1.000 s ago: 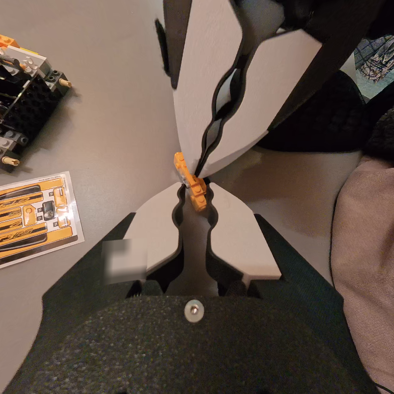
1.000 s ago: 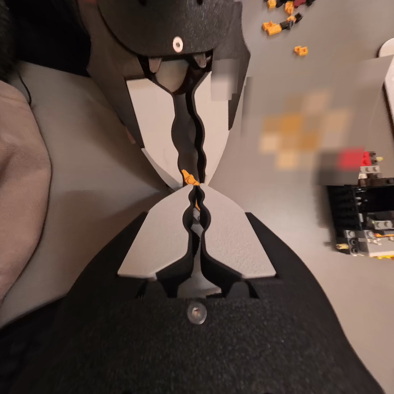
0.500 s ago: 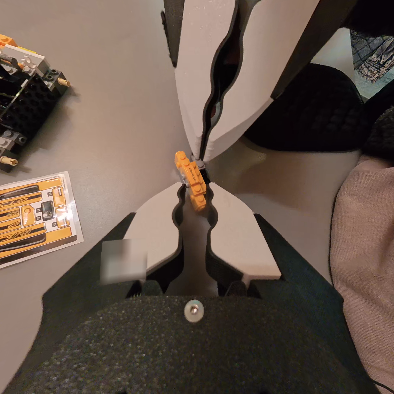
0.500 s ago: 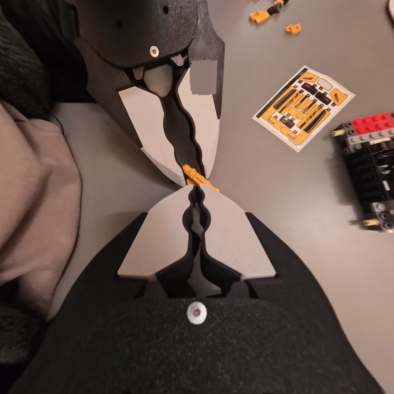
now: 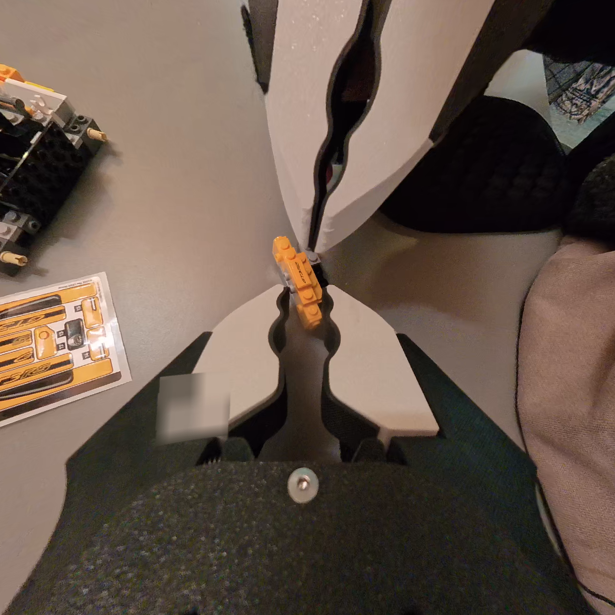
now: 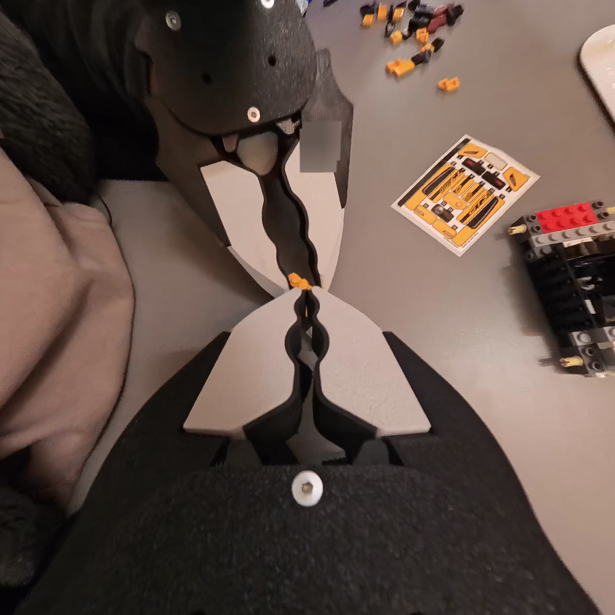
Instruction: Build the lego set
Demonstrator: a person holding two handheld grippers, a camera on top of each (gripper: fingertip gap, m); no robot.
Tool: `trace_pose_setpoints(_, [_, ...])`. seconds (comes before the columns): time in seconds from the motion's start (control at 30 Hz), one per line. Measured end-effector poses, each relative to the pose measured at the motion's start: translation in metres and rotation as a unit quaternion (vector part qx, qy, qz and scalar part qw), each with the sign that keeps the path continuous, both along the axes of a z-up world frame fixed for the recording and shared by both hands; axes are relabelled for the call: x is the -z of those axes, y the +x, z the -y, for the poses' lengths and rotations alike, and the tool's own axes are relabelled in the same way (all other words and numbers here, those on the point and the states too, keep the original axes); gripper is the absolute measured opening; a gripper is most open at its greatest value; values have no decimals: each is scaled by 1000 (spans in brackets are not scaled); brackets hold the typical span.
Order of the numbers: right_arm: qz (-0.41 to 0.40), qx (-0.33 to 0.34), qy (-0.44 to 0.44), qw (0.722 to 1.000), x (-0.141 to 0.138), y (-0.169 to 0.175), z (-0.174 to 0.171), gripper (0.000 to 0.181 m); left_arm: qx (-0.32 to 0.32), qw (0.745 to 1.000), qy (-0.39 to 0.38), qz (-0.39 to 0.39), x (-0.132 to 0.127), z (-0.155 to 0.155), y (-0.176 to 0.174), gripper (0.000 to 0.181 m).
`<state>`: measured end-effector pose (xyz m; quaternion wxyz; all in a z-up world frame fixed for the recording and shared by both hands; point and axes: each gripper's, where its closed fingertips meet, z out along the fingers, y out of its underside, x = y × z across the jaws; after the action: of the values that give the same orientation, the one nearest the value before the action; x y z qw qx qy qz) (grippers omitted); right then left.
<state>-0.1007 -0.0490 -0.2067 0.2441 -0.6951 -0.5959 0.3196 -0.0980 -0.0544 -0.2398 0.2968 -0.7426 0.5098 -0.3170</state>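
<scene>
A small orange lego assembly (image 5: 301, 283) with a grey and black part at its far end is held above the grey table. My left gripper (image 5: 306, 291) is shut on its near end. My right gripper (image 6: 306, 293) is shut, and its tips touch the grey end of the assembly; it enters the left wrist view (image 5: 312, 244) from the top. In the right wrist view only a bit of the orange assembly (image 6: 298, 281) shows between the left gripper's fingers. The black car chassis (image 5: 33, 159) lies on the table, with a red plate on it in the right wrist view (image 6: 572, 286).
An orange and black sticker sheet (image 5: 56, 342) lies beside the chassis; it also shows in the right wrist view (image 6: 466, 194). Several loose orange and black pieces (image 6: 409, 33) lie farther off. A white plate rim (image 6: 599, 66) is at the edge. A beige sleeve (image 5: 572, 399) is at the table's side. The grippers are tip to tip, or close to it.
My right gripper has drawn back along the assembly, from over its middle to its grey end. The left gripper and the assembly have stayed put.
</scene>
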Motion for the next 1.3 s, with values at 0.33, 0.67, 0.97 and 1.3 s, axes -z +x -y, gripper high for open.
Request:
trace_pose_setpoints(0.33, [32, -11, 38, 999, 19, -8, 2, 0, 14, 1000, 13, -2, 0, 2, 1, 18])
trace_pose_setpoints(0.67, [50, -55, 109, 991, 20, -3, 7, 0, 16, 1000, 8, -1, 0, 3, 2, 16])
trace_pose_setpoints(0.97, [32, -12, 77, 996, 14, 7, -4, 0, 14, 1000, 6, -1, 0, 2, 1, 15])
trace_pose_setpoints(1.3, [56, -20, 78, 995, 21, 8, -1, 0, 13, 1000, 4, -1, 0, 2, 1, 15])
